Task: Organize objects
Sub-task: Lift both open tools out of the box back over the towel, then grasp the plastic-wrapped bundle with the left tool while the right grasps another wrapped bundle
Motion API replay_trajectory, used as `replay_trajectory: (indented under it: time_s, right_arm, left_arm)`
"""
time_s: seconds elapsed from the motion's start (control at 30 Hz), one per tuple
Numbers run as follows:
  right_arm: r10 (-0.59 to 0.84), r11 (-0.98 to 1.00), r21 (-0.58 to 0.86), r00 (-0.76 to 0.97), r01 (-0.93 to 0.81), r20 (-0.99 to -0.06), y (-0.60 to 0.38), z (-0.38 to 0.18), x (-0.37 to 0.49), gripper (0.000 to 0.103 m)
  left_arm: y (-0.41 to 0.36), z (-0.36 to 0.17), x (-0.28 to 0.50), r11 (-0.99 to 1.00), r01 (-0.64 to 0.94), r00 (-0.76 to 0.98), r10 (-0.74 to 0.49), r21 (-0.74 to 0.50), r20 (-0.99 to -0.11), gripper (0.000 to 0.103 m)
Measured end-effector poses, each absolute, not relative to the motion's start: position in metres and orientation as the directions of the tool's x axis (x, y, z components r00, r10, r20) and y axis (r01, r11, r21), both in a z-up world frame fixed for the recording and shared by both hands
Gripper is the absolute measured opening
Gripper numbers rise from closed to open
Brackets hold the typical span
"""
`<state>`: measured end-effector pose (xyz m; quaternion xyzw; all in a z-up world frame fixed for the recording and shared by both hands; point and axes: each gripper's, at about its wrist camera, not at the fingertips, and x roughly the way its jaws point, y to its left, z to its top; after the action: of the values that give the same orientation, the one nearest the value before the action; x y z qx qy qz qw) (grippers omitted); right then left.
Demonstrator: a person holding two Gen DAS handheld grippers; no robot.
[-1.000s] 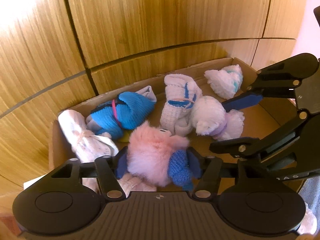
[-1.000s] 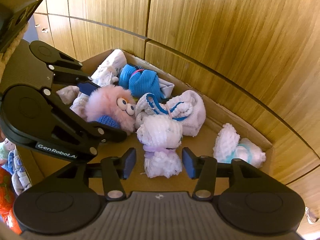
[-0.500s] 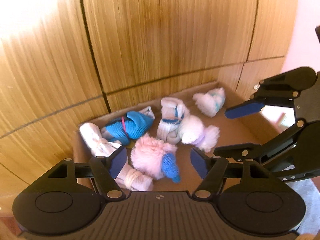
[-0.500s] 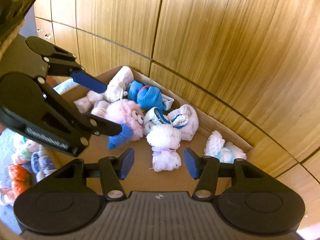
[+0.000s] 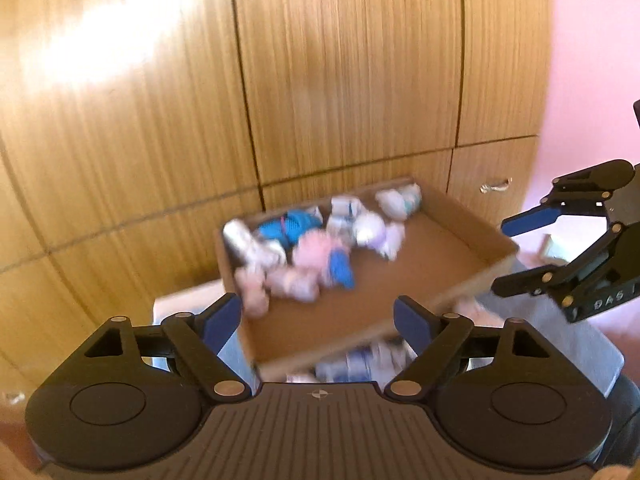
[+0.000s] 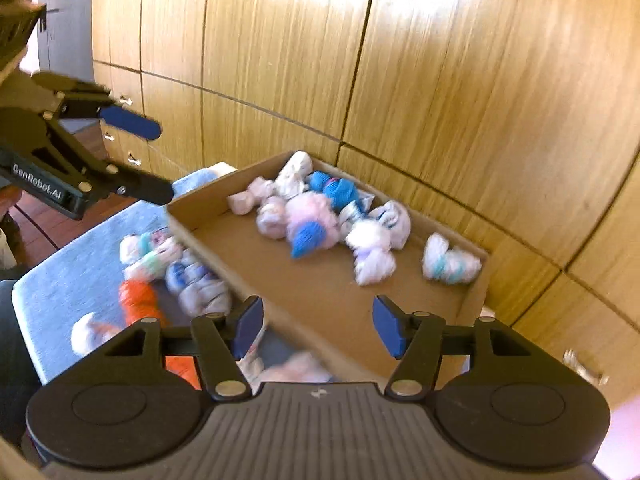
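A brown cardboard box [image 5: 472, 236] [image 6: 476, 292] stands against the wooden cabinet. Several rolled sock bundles lie along its far side, among them a fluffy pink one [image 5: 316, 248] [image 6: 308, 216] with a blue part, a blue one [image 5: 288, 228] [image 6: 332, 188] and a white one [image 6: 372, 248]. My left gripper [image 5: 318, 320] is open and empty, above and in front of the box. My right gripper [image 6: 318, 324] is open and empty above the box's near edge. More bundles, one orange [image 6: 138, 300], lie on a grey-blue cloth [image 6: 76, 276] outside the box. Both views are blurred.
Wooden cabinet doors [image 5: 340, 80] [image 6: 460, 80] rise right behind the box. A pink wall [image 5: 592, 60] is at the right. The right gripper shows at the right edge of the left wrist view [image 5: 528, 248]. The left gripper shows at the left of the right wrist view [image 6: 140, 156].
My left gripper let go of the fluffy pink bundle in the box. Both grippers have pulled up and back from the box, so it looks smaller and farther.
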<state>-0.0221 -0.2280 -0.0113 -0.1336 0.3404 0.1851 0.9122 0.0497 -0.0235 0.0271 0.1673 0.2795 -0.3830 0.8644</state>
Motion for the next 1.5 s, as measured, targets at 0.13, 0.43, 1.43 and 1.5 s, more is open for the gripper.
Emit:
replay_trajectory:
  time_s: [0.13, 0.43, 1.43, 1.5]
  right_arm:
    - [0.232, 0.919, -0.103, 0.735, -0.38, -0.637, -0.226, -0.025, -0.055, 0.062]
    - [0.124, 0.978, -0.064, 0.795, -0.201, -0.593, -0.225, -0.059, -0.094, 0.065]
    - [0.109, 0.994, 0.064, 0.773, -0.088, -0.625, -0.215, -0.093, -0.049, 0.041]
    - [0.106, 0.994, 0.068, 0.768, -0.081, -0.632, -0.218, -0.096, -0.05, 0.037]
  left_arm:
    - [0.006, 0.006, 0.017, 0.66, 0.747, 0.562, -0.563, 0.079, -0.606, 0.091]
    - [0.029, -0.051, -0.032, 0.671, 0.74, 0.553, -0.567, 0.046, -0.61, 0.094]
    - [0.009, -0.093, -0.035, 0.693, 0.72, 0.538, -0.573, -0.016, -0.619, 0.072]
    - [0.009, -0.094, -0.034, 0.69, 0.724, 0.538, -0.576, -0.014, -0.615, 0.07]
